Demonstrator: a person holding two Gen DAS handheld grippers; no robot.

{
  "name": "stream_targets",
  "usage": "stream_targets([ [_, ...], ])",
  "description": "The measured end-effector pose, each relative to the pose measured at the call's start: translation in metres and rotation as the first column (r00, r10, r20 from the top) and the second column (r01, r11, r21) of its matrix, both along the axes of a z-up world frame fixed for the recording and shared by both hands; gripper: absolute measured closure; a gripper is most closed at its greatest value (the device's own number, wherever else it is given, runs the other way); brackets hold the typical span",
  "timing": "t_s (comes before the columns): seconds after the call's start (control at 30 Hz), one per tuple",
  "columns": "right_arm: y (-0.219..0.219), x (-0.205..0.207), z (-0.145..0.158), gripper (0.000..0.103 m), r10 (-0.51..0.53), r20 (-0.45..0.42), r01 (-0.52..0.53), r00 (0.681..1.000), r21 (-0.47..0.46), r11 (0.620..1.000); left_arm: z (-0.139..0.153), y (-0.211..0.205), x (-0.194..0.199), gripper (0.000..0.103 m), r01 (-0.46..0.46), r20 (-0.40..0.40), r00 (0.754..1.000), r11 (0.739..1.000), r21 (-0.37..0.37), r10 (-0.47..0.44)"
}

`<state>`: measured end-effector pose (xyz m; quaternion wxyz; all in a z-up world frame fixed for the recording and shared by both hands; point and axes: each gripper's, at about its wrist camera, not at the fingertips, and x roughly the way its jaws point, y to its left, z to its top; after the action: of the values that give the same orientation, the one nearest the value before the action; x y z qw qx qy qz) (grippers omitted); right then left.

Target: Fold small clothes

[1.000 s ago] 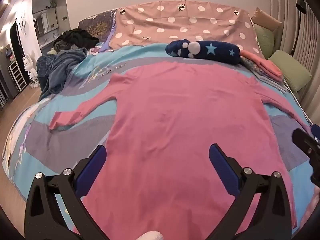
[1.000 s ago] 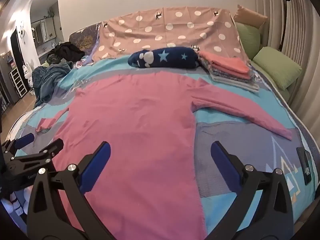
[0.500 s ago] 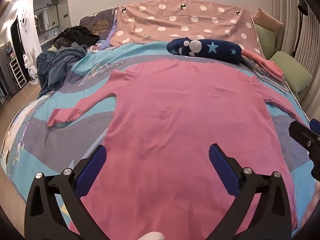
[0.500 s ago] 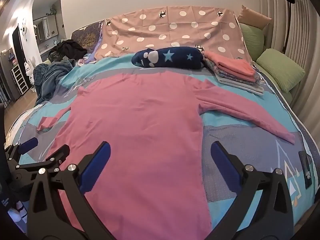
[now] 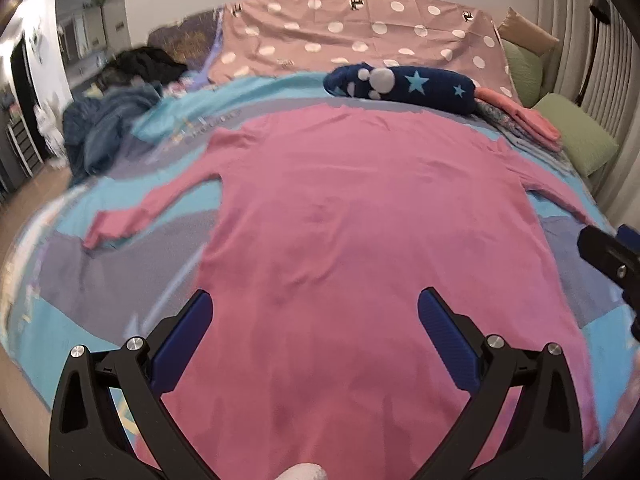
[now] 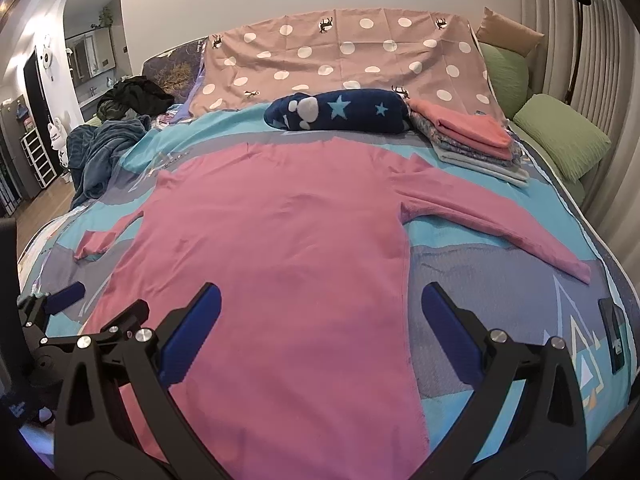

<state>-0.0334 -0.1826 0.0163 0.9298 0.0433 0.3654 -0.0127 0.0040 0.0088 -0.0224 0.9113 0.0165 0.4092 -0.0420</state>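
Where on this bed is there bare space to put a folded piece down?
Bare cover lies between the pink top body, its right sleeve and the phone, and below the left sleeve. The far edge is crowded: star cushion, folded stack.

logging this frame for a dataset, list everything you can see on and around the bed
long-sleeved top: 1, pink, spread flat mid-bed
star-print roll: 1, navy, beyond the top
folded clothes stack: 1, coral on top, right of the roll
polka-dot sheet: 1, dusty pink, at the headboard
pillows: 3, two green, one tan, far right
blanket: 1, dark blue, left edge
phone: 1, dark, right near edge
left gripper: fingers open
right gripper: fingers open
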Motion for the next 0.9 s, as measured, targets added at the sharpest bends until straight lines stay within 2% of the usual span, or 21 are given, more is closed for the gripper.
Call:
stream_targets([
  [0.07,0.001,0.000,-0.001,0.002,0.000,-0.003,0.000,1.000,-0.001,1.000,-0.002,0.003,0.000,0.001,-0.002,-0.009,1.000,1.000,-0.020,0.002],
  [0.2,0.002,0.000,-0.003,0.002,0.003,-0.007,-0.003,1.000,-0.003,1.000,-0.003,-0.001,-0.003,0.001,0.007,0.018,1.000,1.000,0.020,-0.008],
  [0.47,0.004,0.000,-0.005,0.002,0.002,-0.011,-0.002,1.000,-0.006,1.000,-0.003,-0.008,-0.004,0.001,0.044,0.031,0.998,0.998,0.049,-0.045],
  [0.9,0.001,0.004,-0.010,0.002,-0.015,-0.030,0.015,0.999,-0.001,1.000,-0.007,-0.008,-0.004,0.005,0.079,0.002,0.997,0.996,0.028,-0.079],
])
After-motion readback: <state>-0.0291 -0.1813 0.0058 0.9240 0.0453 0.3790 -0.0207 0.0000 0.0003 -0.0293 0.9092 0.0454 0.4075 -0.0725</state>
